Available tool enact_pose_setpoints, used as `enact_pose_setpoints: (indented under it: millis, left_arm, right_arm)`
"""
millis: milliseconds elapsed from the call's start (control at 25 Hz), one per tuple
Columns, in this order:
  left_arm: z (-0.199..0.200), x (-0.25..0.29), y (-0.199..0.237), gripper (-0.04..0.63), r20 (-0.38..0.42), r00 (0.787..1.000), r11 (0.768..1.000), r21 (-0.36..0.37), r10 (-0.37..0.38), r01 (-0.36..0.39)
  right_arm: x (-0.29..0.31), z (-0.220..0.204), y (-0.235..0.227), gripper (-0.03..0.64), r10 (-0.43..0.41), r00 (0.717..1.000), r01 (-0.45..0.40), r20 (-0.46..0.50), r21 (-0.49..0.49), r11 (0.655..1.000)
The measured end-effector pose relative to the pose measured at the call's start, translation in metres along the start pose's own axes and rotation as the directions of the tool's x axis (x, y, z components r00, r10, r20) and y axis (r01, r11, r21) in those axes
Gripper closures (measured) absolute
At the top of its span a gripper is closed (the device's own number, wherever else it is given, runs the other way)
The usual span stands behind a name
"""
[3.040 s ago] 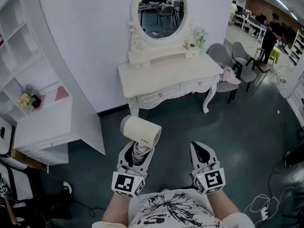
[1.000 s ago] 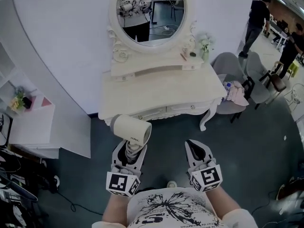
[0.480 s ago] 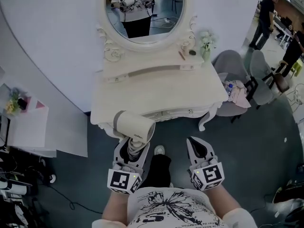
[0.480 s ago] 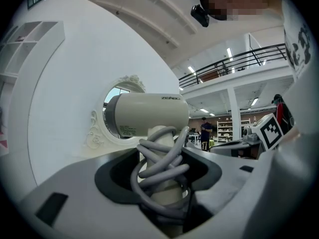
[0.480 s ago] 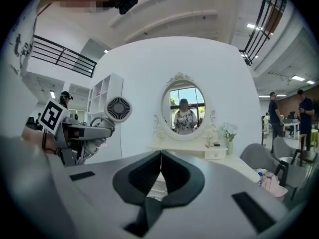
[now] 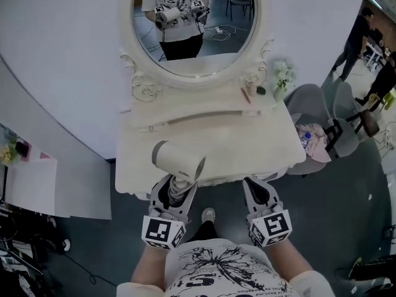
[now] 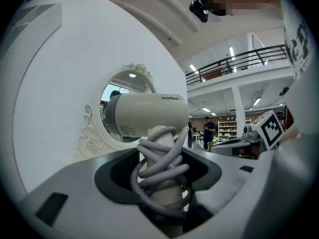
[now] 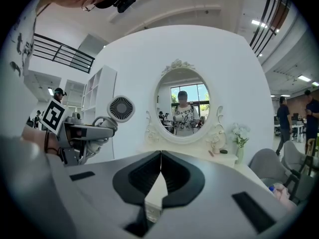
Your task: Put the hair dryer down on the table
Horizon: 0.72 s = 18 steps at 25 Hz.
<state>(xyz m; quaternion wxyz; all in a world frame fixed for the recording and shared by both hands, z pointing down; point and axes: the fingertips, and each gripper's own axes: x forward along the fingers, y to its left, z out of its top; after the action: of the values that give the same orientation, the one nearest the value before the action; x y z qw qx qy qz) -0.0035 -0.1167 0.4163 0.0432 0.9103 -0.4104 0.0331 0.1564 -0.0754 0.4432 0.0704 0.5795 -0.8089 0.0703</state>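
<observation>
The hair dryer (image 6: pixel 178 159) is finished in smooth matt cream plastic, its cord (image 7: pixel 164 169) in grey rubber. The table (image 6: pixel 247 144) is painted satin white.

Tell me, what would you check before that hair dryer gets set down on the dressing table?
1. Grip: the left gripper has its jaws clamped on the handle of the hair dryer: ok.
2. Loose ends: the cord is wound round the handle, none seen dangling: ok.
3. Landing spot: the table is bare ahead of the dryer: ok.
4. Dryer far enough over the table: cannot tell; it sits at the front edge.
5. Spare hand: the right gripper has its jaws shut, empty, off to the side: ok.
</observation>
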Motion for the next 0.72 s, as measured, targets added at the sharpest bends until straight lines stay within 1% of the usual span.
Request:
enact_pose_setpoints:
  millis: [160, 280, 480, 720]
  left_arm:
    - [0.008, 0.039, 0.043, 0.342, 0.027, 1.0, 1.0, 0.003, 0.014, -0.014]
    - [0.01, 0.065, 0.068, 0.342, 0.024, 0.999, 1.0, -0.007, 0.021, -0.021]
    - [-0.005, 0.093, 0.096, 0.342, -0.024, 0.999, 0.999, -0.017, 0.04, -0.04]
    - [-0.038, 0.113, 0.11, 0.342, -0.116, 0.99, 0.994, -0.059, 0.084, -0.092]
  right_arm:
    - [0.057, 0.012, -0.016, 0.598, 0.001, 1.0, -0.001, 0.013, -0.013, 1.0]
    - [0.093, 0.017, -0.028, 0.598, -0.002, 1.0, 0.002, 0.011, -0.011, 1.0]
    - [0.138, 0.02, -0.037, 0.598, 0.018, 1.0, -0.018, 0.008, -0.009, 1.0]
    - [0.174, 0.009, -0.045, 0.598, 0.079, 0.996, -0.079, -0.031, -0.018, 0.997]
